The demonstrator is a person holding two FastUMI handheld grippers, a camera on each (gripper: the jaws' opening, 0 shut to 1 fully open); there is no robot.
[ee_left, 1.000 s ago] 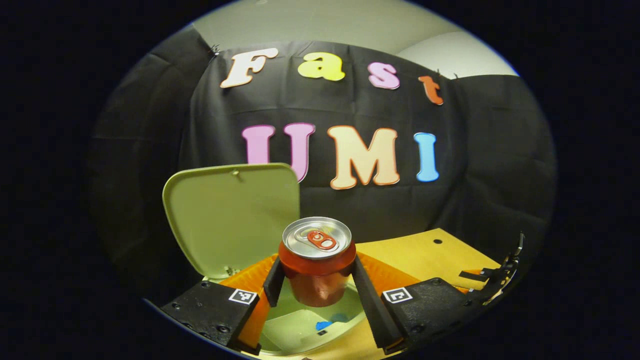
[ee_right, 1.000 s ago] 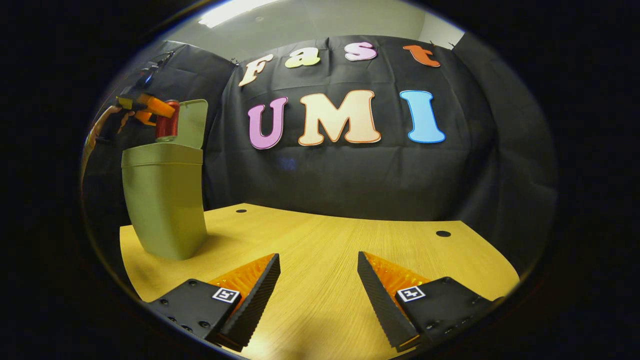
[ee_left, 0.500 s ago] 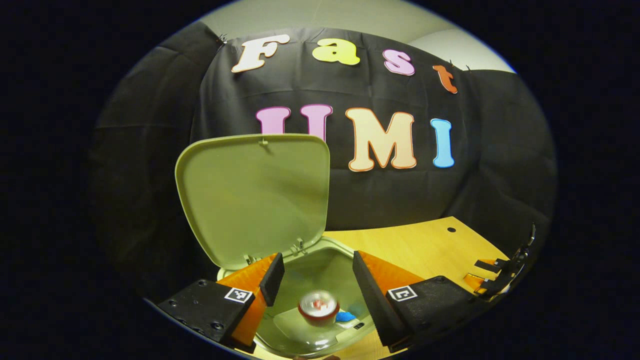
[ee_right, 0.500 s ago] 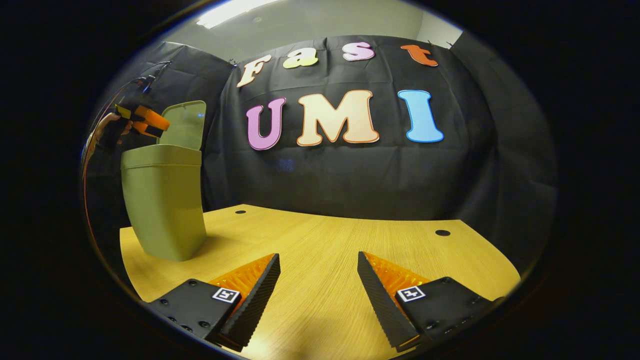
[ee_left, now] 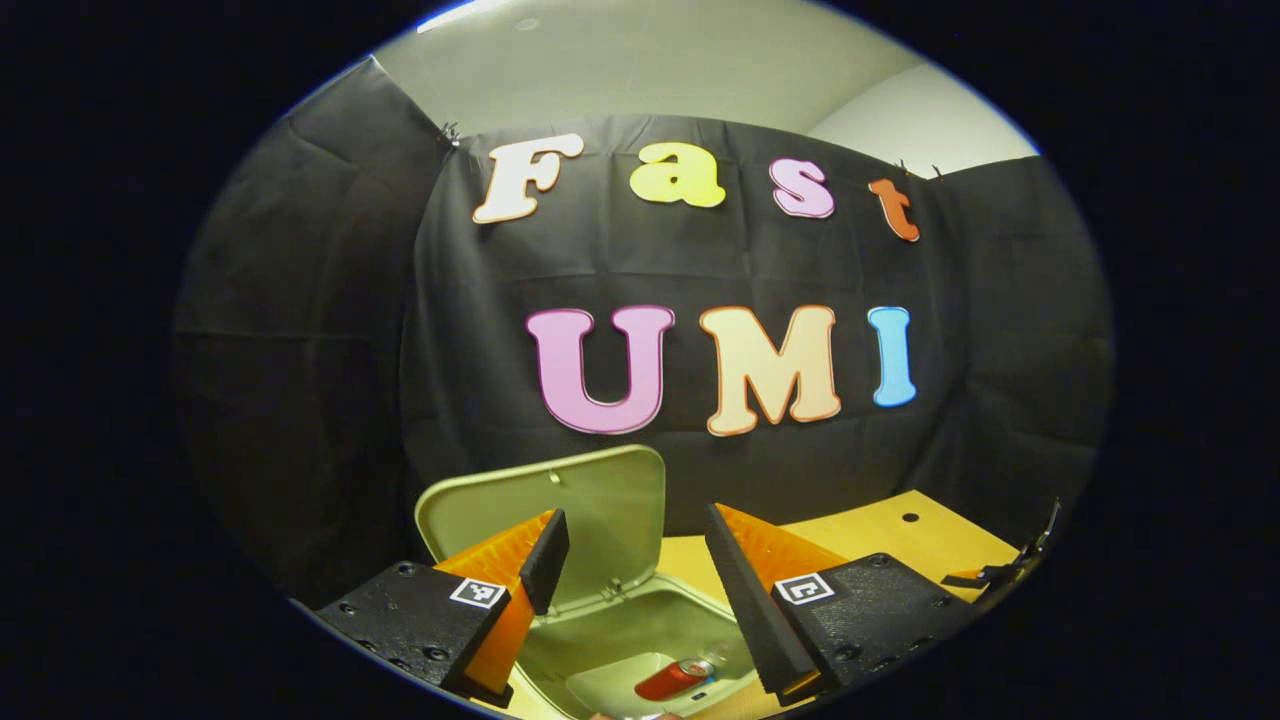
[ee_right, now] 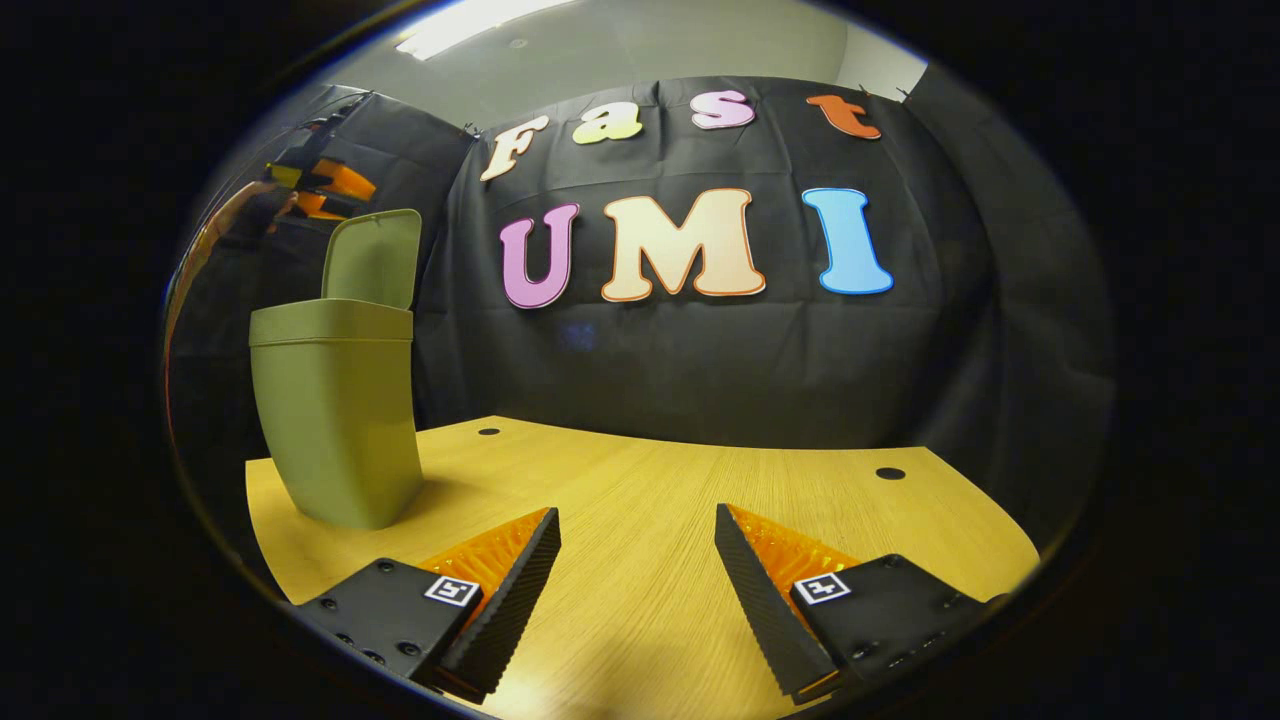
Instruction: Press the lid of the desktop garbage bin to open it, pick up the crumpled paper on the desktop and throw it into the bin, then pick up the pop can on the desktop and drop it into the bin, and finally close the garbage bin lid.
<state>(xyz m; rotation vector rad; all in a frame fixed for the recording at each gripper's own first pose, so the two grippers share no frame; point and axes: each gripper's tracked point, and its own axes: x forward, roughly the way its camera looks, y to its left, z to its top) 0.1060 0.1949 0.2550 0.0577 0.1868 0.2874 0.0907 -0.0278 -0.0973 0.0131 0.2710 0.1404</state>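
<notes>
Red pop can (ee_left: pixel 676 679) lies inside the open garbage bin (ee_left: pixel 640 640); both the left gripper (ee_left: pixel 636 570) and right gripper (ee_right: pixel 637 570) are spread empty, lid (ee_left: pixel 590 510) awaiting closure.

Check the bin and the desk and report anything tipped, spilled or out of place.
Nothing stands out. The pop can lies on its side at the bottom of the garbage bin, as dropped things do. The lid stands open, upright. The desk shows no spill.
</notes>
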